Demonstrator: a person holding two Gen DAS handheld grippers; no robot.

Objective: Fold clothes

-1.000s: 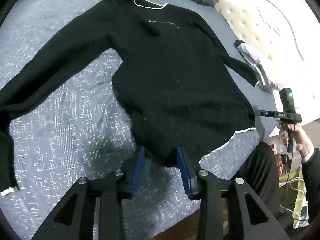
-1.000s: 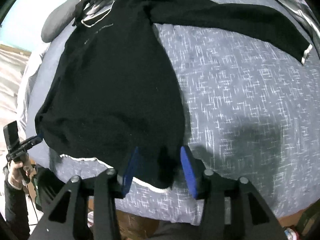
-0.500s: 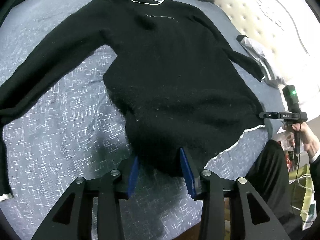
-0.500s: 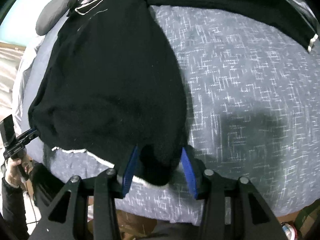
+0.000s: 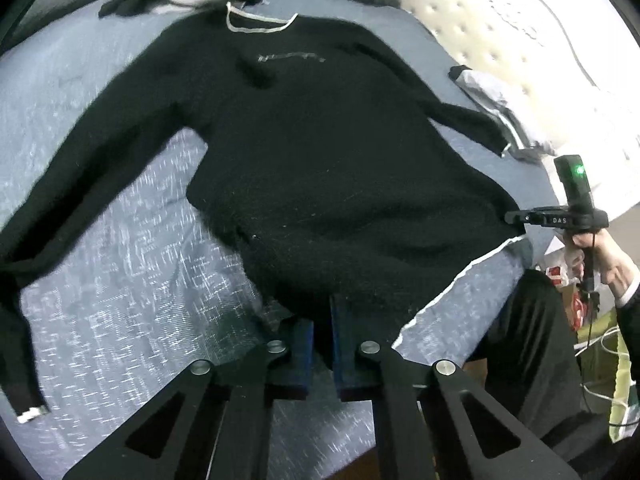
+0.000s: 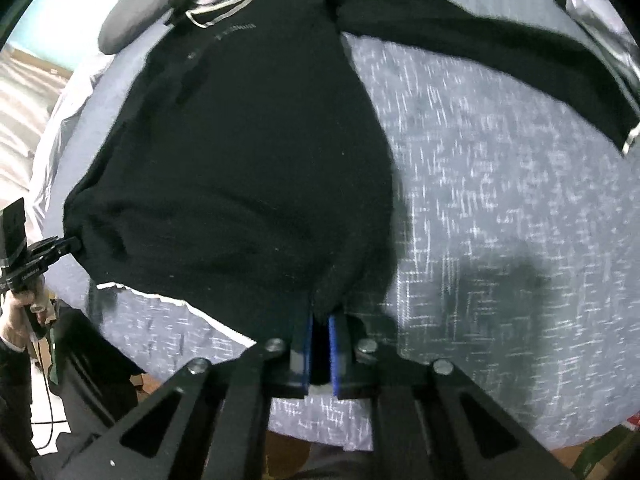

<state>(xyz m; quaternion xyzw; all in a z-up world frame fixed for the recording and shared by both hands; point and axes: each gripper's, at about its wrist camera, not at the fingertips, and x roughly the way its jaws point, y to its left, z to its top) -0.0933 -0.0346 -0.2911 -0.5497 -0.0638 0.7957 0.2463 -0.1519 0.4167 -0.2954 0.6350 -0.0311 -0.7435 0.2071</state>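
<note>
Both grippers, left gripper point(image 5: 322, 320) and right gripper point(image 6: 320, 320), have clamped their jaws on black sweater point(image 5: 320, 160) hem corners; bed point(image 5: 120, 280) beneath.

The sweater point(image 5: 320, 152) is matt black knit, fuzzy and flecked with lint, its collar and hem edged in pale ribbing. The bed point(image 5: 120, 264) wears a blue-grey woven cover with white flecks. The left gripper point(image 5: 322, 340) is matt black plastic with blue pads point(image 5: 306, 344) and shiny metal screws. The headboard point(image 5: 520, 40) looks cream, tufted, padded.
</note>
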